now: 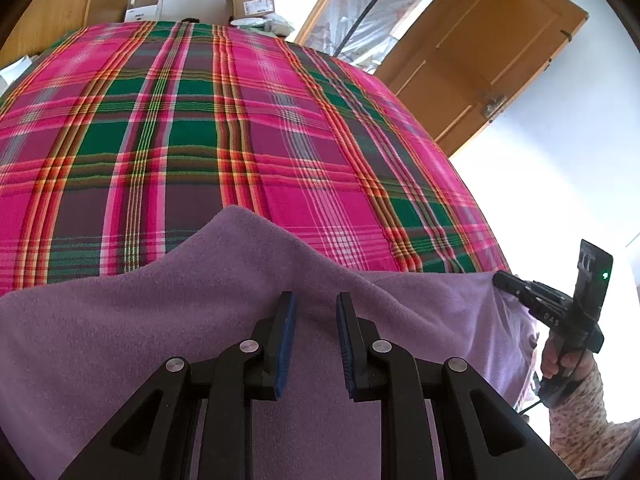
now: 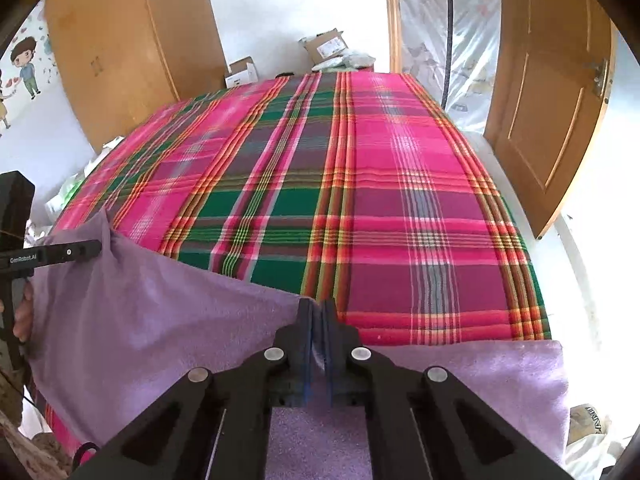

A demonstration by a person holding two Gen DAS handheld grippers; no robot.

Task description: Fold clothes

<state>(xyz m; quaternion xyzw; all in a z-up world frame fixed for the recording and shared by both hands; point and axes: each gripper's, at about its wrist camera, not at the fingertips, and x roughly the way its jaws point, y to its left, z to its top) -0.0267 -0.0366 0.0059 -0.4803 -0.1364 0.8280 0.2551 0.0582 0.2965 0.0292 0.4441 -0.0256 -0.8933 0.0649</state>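
The right gripper, clenched on the lilac fleece's edge at six o'clock, lifts it off the plaid bed for folding, while the left gripper hovers released.

The garment lies across the near edge of the bedspread, boxes behind the bed's far end.

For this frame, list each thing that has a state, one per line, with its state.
Left gripper: open, over the purple cloth, nothing between its fingers.
Right gripper: shut on the purple cloth's edge.
Purple cloth: partly lifted, draped over the near edge of the plaid bedcover.
Plaid bedcover: spread flat.
Wooden door: open.
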